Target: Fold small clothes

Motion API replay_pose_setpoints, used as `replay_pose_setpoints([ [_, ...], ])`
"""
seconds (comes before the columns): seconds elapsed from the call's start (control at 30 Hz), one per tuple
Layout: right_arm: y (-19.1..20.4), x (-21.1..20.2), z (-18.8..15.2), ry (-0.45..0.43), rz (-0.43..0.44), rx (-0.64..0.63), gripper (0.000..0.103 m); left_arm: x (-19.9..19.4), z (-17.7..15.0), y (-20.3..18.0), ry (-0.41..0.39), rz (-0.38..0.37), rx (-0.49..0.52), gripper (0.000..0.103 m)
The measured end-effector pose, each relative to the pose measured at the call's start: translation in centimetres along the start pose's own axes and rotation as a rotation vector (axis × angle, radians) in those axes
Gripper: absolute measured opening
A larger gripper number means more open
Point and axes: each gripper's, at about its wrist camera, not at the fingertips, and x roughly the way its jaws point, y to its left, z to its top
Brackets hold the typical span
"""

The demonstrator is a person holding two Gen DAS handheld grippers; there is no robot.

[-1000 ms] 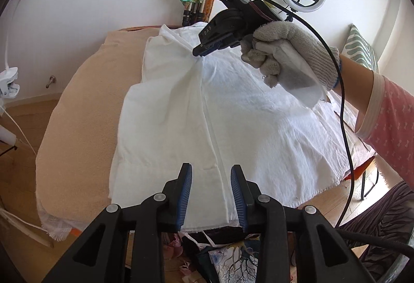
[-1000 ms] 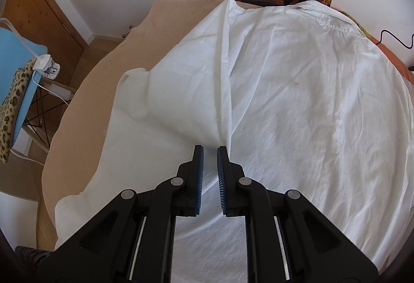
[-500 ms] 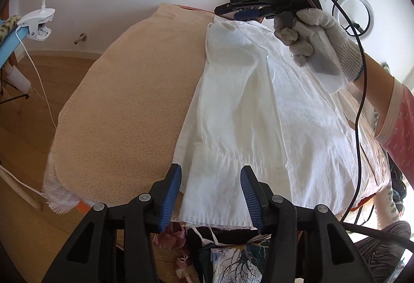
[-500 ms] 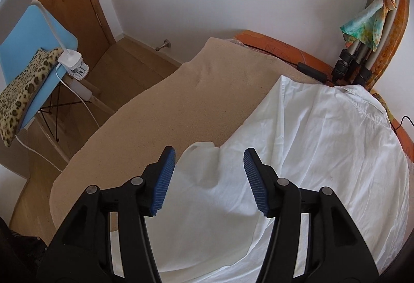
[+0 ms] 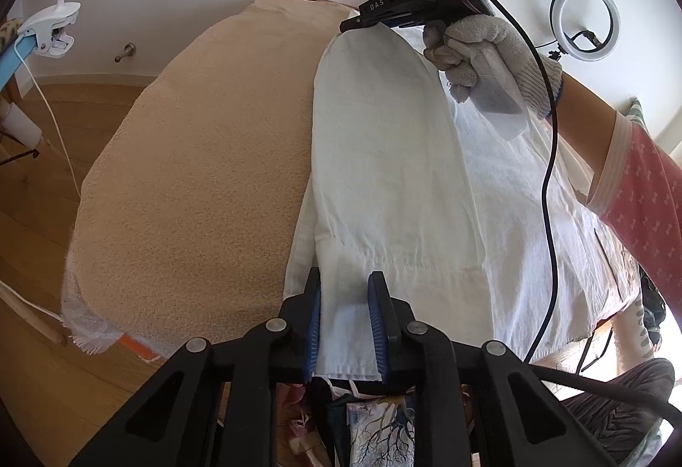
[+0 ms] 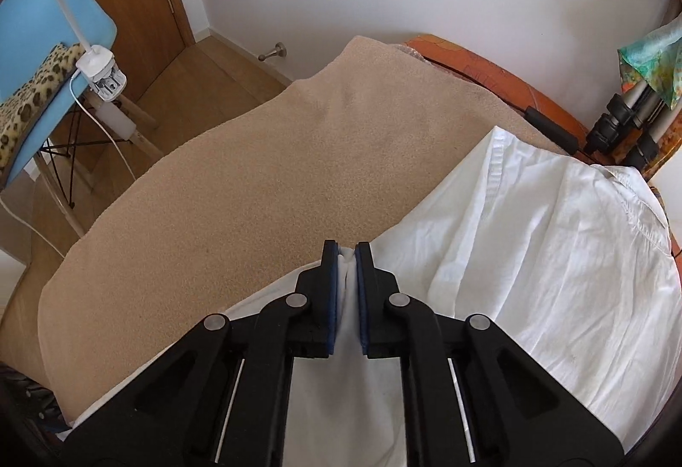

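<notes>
Since the earlier frames both pairs of jaws have been closing onto the white cotton shirt point(image 5: 383, 177) at frame centre on the beige towelling pad point(image 5: 192, 177) — left gripper point(image 5: 344, 322) at the hem, right gripper point(image 6: 346, 288) pinching the upper edge — one side panel lies folded inward, the rest judged still unfolded.

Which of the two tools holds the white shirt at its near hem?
The left tool, at the hem of the shirt nearest its camera; the right tool pinches the fold's far end. Both have just closed on cloth.
</notes>
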Motion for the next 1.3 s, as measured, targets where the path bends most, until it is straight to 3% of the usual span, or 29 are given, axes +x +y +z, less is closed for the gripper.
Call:
replay_pose_setpoints([
  [0.1, 0.5, -0.2, -0.2, 0.004, -0.044, -0.008, 0.011, -0.1, -0.2, -0.9, -0.005, 0.019, 0.025, 0.018],
  [0.17, 0.0, -1.7, -0.3, -0.026, -0.027, 0.054, 0.014, 0.0, -0.1, -0.9, -0.007, 0.01, 0.019, 0.017],
  [0.2, -0.2, -2.8, -0.5, -0.047, -0.01, 0.093, 0.019, 0.0, 0.0, -0.7, -0.006, -0.001, 0.007, 0.014],
  [0.23, -0.3, -3.9, -0.7, -0.062, 0.006, 0.119, 0.02, 0.0, 0.1, -0.7, -0.003, -0.018, -0.005, 0.007],
  [0.33, 0.1, -6.8, -1.8, -0.069, 0.053, 0.171, 0.022, 0.0, 0.0, -0.5, 0.0, -0.066, -0.048, 0.0],
  [0.47, 1.0, -9.6, -3.8, -0.041, 0.09, 0.237, 0.04, -0.9, -0.1, -1.5, -0.028, -0.09, -0.051, 0.0],
  [0.57, 2.1, -10.1, -4.7, -0.002, 0.136, 0.279, 0.048, -1.8, 0.1, -3.4, -0.058, -0.101, -0.001, 0.0],
  [0.87, 5.1, -8.0, -6.3, 0.111, 0.168, 0.327, 0.049, -1.0, -0.5, -7.8, -0.078, -0.058, 0.124, 0.0],
  [1.03, 6.3, -6.2, -6.5, 0.162, 0.076, 0.293, 0.049, -0.5, -0.7, -9.0, -0.077, -0.026, 0.162, 0.0],
  [1.13, 6.1, -5.4, -6.4, 0.158, 0.028, 0.293, 0.049, -1.3, -0.8, -8.2, -0.081, -0.022, 0.163, 0.0],
  [1.3, 4.2, -4.8, -5.8, 0.143, 0.0, 0.31, 0.049, -3.2, -0.9, -4.8, -0.105, 0.068, 0.114, 0.003],
])
